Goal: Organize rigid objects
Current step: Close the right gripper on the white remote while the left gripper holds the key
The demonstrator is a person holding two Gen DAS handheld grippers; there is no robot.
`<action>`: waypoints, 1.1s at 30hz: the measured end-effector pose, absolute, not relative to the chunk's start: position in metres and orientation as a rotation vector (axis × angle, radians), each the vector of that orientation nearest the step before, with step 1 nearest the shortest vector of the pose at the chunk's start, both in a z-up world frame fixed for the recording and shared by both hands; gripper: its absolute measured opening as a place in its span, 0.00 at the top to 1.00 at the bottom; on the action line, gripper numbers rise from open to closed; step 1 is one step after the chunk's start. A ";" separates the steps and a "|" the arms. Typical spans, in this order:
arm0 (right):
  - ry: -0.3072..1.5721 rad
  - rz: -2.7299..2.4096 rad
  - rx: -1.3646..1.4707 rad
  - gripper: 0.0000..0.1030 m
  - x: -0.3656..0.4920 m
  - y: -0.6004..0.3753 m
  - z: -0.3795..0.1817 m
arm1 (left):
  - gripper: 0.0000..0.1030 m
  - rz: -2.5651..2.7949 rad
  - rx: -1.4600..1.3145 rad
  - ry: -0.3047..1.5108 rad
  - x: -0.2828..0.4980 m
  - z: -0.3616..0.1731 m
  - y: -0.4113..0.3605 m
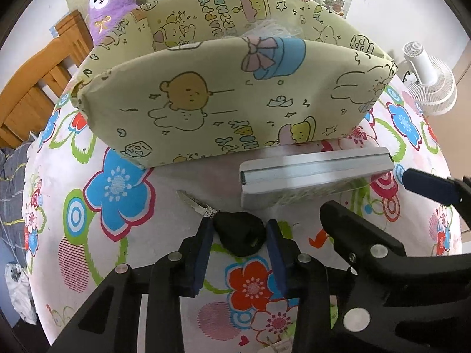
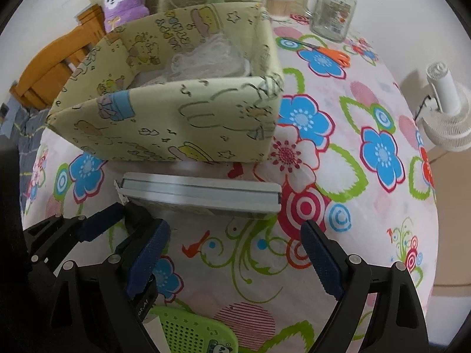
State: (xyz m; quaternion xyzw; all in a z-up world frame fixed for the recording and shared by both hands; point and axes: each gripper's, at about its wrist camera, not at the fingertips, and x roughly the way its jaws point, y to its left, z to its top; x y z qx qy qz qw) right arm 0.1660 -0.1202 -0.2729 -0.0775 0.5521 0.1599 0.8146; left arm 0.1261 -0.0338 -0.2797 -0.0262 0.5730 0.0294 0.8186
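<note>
A key with a black head (image 1: 240, 235) lies on the flowered tablecloth. My left gripper (image 1: 239, 236) has its blue pads on either side of the key head, touching or nearly so. A flat silver-grey tin (image 1: 312, 176) lies just beyond, in front of a yellow cartoon-print fabric box (image 1: 229, 100). My right gripper (image 2: 232, 253) is open and empty, just short of the tin (image 2: 200, 194). The box (image 2: 176, 123) holds white netting. The right gripper's fingers (image 1: 353, 229) show at the right of the left wrist view.
Orange-handled scissors (image 2: 332, 53), a glass jar mug (image 2: 332, 8) and a cotton-swab tub (image 2: 278, 1) sit behind the box. A purple plush (image 1: 112, 3) is at the back left. A green perforated item (image 2: 191, 329) lies near the table's front. A white fan (image 2: 447, 111) stands off the table at right.
</note>
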 end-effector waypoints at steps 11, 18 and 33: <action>1.156 0.445 -0.269 0.10 0.176 -0.098 -0.264 | 0.64 0.069 -0.067 1.240 0.141 -0.274 -0.028; 1.149 0.491 -0.327 0.10 0.185 -0.092 -0.261 | 0.64 0.077 -0.080 1.245 0.148 -0.270 -0.020; 1.164 0.605 -0.388 0.10 0.200 -0.078 -0.268 | 0.64 0.113 -0.123 1.275 0.149 -0.278 -0.012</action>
